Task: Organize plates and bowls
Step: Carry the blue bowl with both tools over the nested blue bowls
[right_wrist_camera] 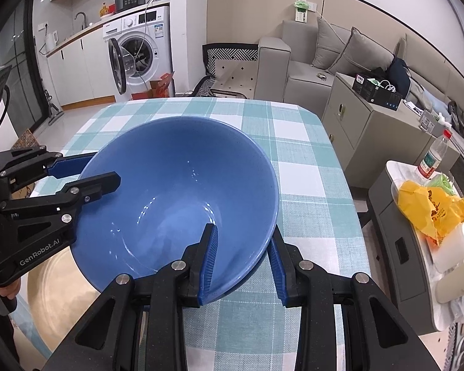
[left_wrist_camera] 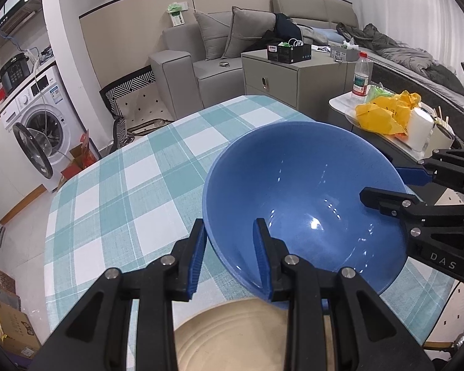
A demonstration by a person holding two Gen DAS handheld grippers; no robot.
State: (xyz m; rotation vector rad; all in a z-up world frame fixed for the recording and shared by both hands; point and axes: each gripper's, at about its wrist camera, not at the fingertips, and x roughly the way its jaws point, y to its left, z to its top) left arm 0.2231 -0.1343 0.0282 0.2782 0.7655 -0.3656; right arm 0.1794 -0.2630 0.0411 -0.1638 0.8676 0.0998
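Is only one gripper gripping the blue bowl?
No: the left gripper and right gripper each straddle the blue bowl rim, one finger inside, one outside.

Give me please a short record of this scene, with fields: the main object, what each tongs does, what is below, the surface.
main object: blue bowl, tilted, empty inside
left tongs: shut on the bowl's rim, one finger inside, one outside
right tongs: shut on the opposite rim in the same way
below the bowl: beige plate, partly hidden by the tongs
surface: table with teal and white checked cloth
contact of bowl with plate: cannot tell
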